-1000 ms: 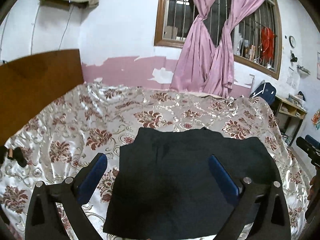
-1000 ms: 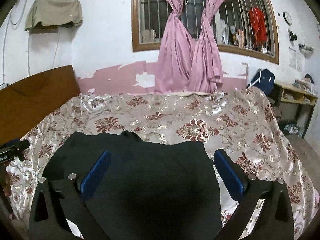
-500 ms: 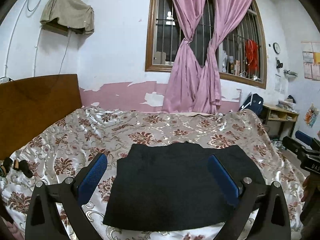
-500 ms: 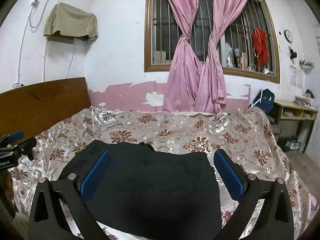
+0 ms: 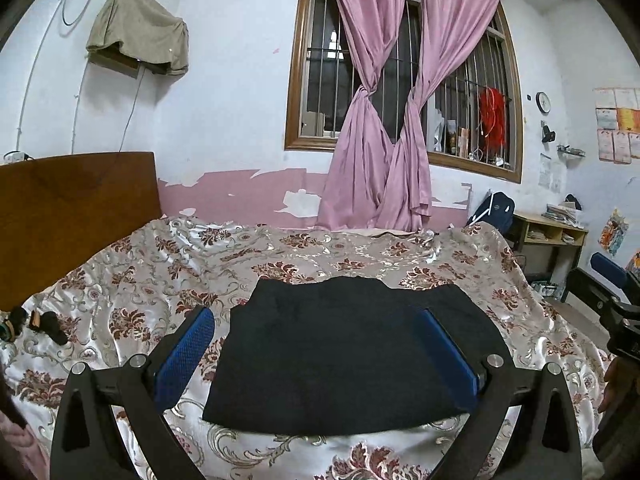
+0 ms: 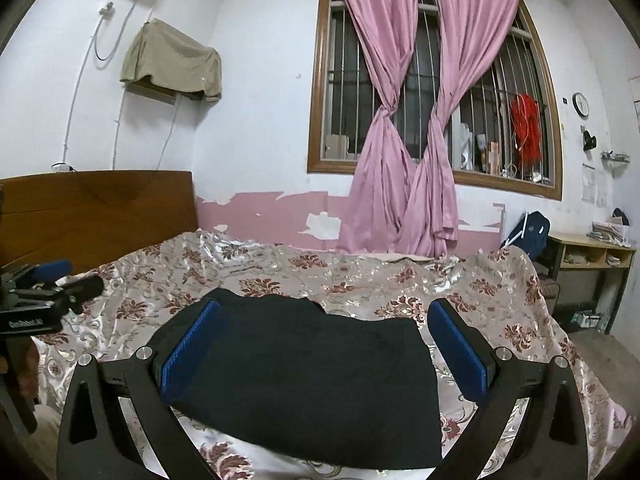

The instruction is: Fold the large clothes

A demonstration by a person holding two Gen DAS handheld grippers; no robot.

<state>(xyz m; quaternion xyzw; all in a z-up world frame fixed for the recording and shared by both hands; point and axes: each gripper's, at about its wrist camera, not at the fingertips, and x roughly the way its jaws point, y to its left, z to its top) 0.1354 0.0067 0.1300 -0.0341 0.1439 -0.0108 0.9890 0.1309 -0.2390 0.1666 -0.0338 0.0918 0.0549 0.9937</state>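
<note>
Left claw point(image 5: 316, 354): I see its jaws spread wide, holding nothing, above the bed.
Right claw point(image 6: 324, 346): I see it gaping just as wide, empty too.
Black garment point(image 5: 352, 356): folded into a flat rectangle, lower centre of both frames, edges fairly even.
Floral bedspread point(image 5: 132, 280): shiny, wrinkled, under the garment.
Pink curtains point(image 5: 384, 120): knotted, upper centre.

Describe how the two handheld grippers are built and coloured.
Both look alike: the left gripper and right gripper each have black angular frames with triangular cutouts and silver round bolts. Their fingers carry blue textured pads. White lettering marks the left gripper's black body in the right wrist view.
</note>
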